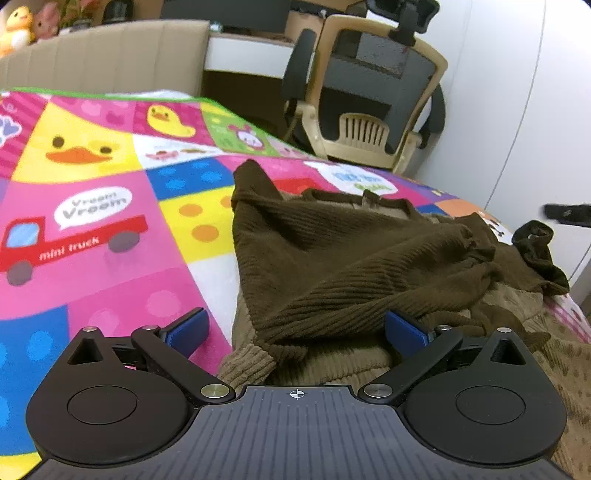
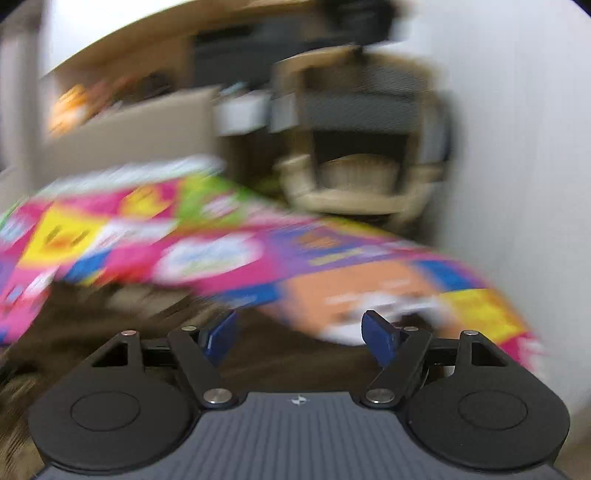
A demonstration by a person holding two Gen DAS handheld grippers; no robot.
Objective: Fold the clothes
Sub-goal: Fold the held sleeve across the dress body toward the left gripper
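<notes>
Sweater (image 1: 332, 258), brown and crumpled, lies near the play mat's (image 1: 110, 221) right edge; we see both left claw (image 1: 295, 328) and right claw (image 2: 301, 338) spread, mat bare leftward.

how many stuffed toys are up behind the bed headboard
2, both at the top left of the left wrist view: a yellow duck plush and a pink plush right beside it. More could be hidden behind the headboard.

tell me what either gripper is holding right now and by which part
Nothing. The left gripper and the right gripper are both open above the brown sweater.
</notes>
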